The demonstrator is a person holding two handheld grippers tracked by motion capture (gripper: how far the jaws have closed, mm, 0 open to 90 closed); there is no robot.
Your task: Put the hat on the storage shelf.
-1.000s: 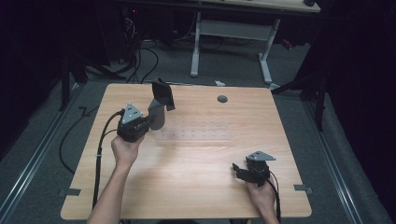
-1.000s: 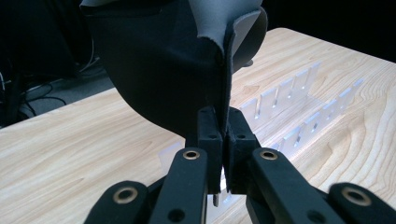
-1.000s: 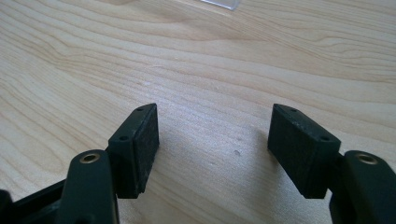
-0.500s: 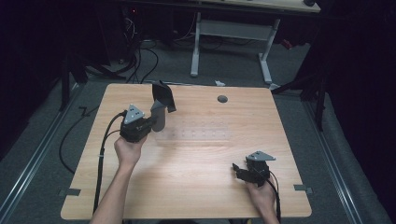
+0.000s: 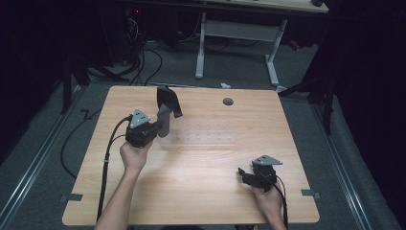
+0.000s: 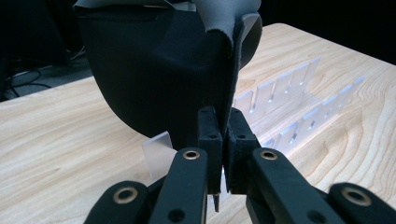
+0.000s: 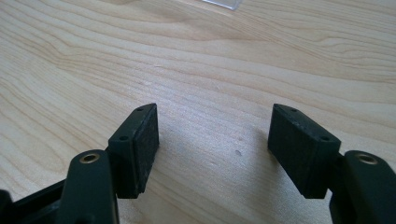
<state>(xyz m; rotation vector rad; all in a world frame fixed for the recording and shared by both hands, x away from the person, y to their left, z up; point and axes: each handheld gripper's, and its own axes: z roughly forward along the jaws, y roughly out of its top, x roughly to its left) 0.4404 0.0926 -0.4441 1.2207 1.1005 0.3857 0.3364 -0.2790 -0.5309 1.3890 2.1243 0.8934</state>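
clear rack (image 5: 206,137) mid-table; bare wood (image 5: 201,182) nearer

The bench (image 5: 201,167) is pale wood, smooth, with clear grain and a soft sheen. The cloth piece (image 6: 154,70) looks matt: black on one face, grey on the other. The slotted rack (image 6: 289,102) is clear, glossy plastic. The jaws are matt black plastic with rough pads.

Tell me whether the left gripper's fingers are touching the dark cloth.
Touching: in the left gripper view the fingers are shut on the dark cloth's edge.
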